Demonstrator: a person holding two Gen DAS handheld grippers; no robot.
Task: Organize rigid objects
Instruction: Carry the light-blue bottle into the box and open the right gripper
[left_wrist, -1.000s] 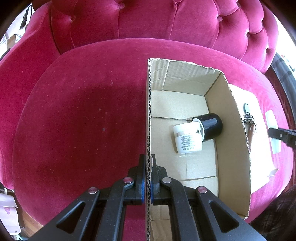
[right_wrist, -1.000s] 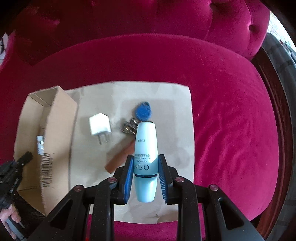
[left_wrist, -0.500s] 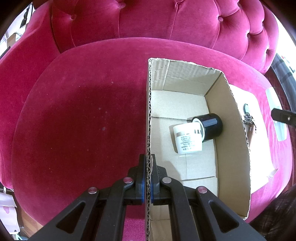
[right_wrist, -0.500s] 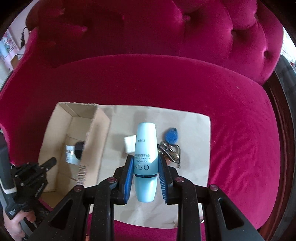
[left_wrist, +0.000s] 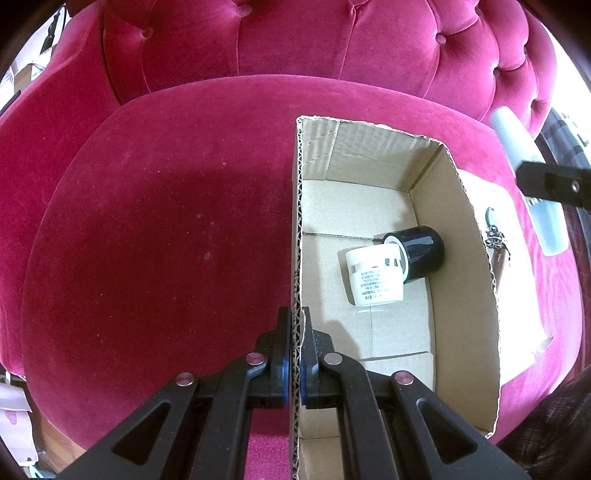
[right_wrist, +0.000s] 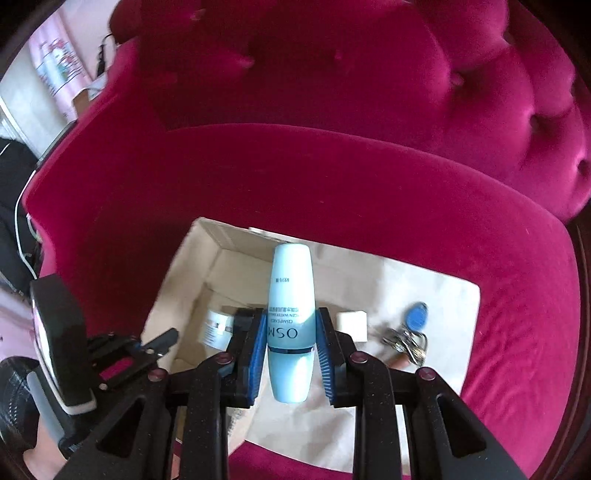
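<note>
Your right gripper (right_wrist: 291, 354) has the pale blue bottle (right_wrist: 290, 295) clamped between its blue pads, jaws narrowly parted around its body, held in the air over the cardboard box's (left_wrist: 461, 236) right wall. Inside the box, a white jar (left_wrist: 375, 275) lies touching a black jar (left_wrist: 421, 249). Your left gripper (left_wrist: 293, 350) is pinched tight on the box's left wall. A white charger (right_wrist: 351, 326) and keys with a blue fob (right_wrist: 406, 332) lie on brown paper (right_wrist: 443, 295) beside the box, on the crimson velvet seat (left_wrist: 166, 240).
</note>
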